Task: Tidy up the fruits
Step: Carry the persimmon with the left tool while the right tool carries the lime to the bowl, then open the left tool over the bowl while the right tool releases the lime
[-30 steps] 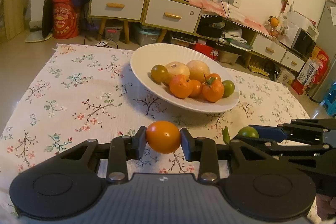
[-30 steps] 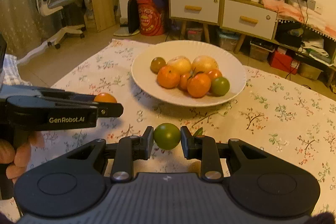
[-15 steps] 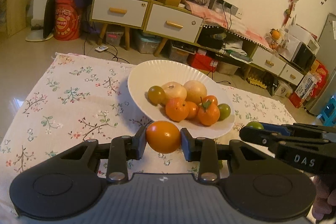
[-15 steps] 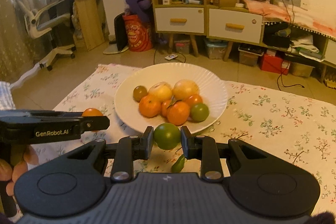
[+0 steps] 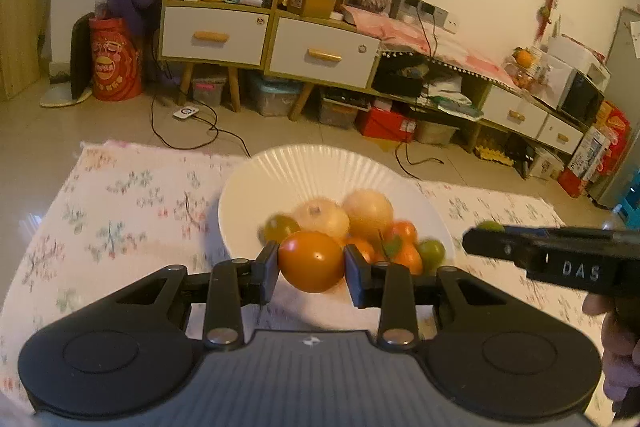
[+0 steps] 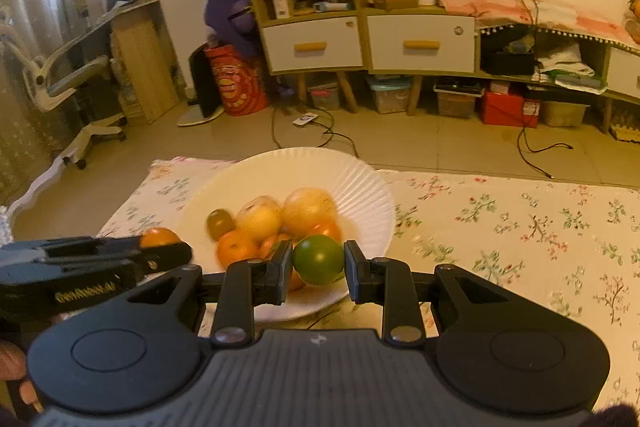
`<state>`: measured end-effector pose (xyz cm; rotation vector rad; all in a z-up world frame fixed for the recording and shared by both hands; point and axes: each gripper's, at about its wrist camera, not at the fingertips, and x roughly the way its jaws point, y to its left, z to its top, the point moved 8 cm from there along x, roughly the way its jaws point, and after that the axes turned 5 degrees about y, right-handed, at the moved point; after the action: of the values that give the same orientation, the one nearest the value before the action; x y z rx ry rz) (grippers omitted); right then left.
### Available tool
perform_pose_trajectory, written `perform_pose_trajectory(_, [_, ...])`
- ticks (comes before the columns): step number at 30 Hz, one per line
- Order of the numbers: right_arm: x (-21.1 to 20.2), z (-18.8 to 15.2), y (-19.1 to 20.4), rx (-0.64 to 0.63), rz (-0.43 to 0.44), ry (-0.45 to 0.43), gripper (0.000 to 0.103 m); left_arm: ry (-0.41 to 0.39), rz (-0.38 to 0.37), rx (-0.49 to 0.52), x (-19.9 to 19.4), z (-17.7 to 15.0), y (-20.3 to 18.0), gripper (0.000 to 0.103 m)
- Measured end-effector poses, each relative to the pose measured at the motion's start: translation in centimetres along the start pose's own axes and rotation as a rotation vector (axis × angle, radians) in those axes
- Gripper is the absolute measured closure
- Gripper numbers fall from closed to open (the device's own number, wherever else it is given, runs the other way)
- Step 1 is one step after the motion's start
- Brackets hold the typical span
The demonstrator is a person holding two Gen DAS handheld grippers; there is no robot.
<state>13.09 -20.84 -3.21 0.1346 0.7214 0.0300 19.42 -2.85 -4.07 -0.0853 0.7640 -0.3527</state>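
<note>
My left gripper [image 5: 311, 269] is shut on an orange fruit [image 5: 311, 261] and holds it above the near rim of the white plate [image 5: 304, 169]. My right gripper [image 6: 318, 267] is shut on a green fruit [image 6: 319, 259] above the plate's [image 6: 360, 195] near right part. The plate holds several fruits: two pale yellow ones [image 5: 366, 209], oranges [image 5: 408, 255] and small green ones [image 5: 431, 251]. Each gripper shows from the side in the other's view: the right gripper [image 5: 480, 241] and the left gripper [image 6: 168, 251].
The plate sits on a table with a floral cloth [image 6: 520, 227]. Behind it stand a shelf unit with white drawers [image 5: 272, 35], storage boxes [image 6: 504, 107] and cables [image 5: 192, 131] on the floor. An office chair [image 6: 68, 95] stands at the far left.
Both grippers have risen and moved forward with their fruits, from above the cloth to above the plate's near part. Their grips have not changed.
</note>
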Motion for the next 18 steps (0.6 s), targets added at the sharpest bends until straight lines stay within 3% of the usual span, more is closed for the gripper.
perform_pose_trajectory(11, [3.3, 1.5, -1.9, -0.021, -0.030, 0.008, 0.078, -0.001, 0.008, 0.047, 4.3, 3.6, 0.0, 0.084])
perform_pose_trajectory(18, [4.3, 1.5, -2.0, -0.059, -0.031, 0.015, 0.078, 0.024, 0.025, 0.088, 5.7, 3.9, -0.2, 0.084])
